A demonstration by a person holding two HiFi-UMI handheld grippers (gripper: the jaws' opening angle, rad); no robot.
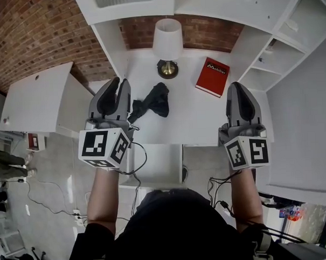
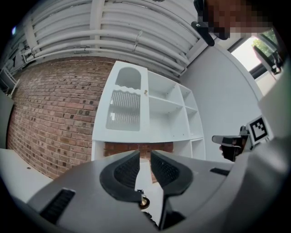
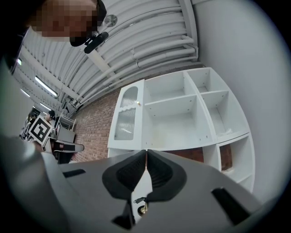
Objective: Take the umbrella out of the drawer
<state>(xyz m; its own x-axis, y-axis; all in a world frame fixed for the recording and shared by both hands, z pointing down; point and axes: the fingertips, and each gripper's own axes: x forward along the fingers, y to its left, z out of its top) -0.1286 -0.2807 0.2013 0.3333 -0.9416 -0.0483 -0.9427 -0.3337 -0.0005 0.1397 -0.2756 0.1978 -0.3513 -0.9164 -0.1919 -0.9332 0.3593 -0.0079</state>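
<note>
The folded black umbrella (image 1: 154, 103) lies on the white desk top (image 1: 205, 119), in front of the lamp. My left gripper (image 1: 118, 83) hovers just left of it, jaws shut with nothing between them. My right gripper (image 1: 240, 88) is over the desk's right side, well apart from the umbrella, also shut and empty. In the left gripper view the gripper (image 2: 145, 154) points level at the white shelf unit. The tips of the gripper (image 3: 146, 152) meet in the right gripper view. A white drawer (image 1: 159, 164) stands pulled out under the desk's front edge.
A white-shaded lamp (image 1: 167, 46) with a brass base stands at the back of the desk, and its base (image 2: 143, 202) shows between the left jaws. A red book (image 1: 212, 76) lies at the back right. White shelves (image 1: 288, 40) rise on the right, a brick wall behind.
</note>
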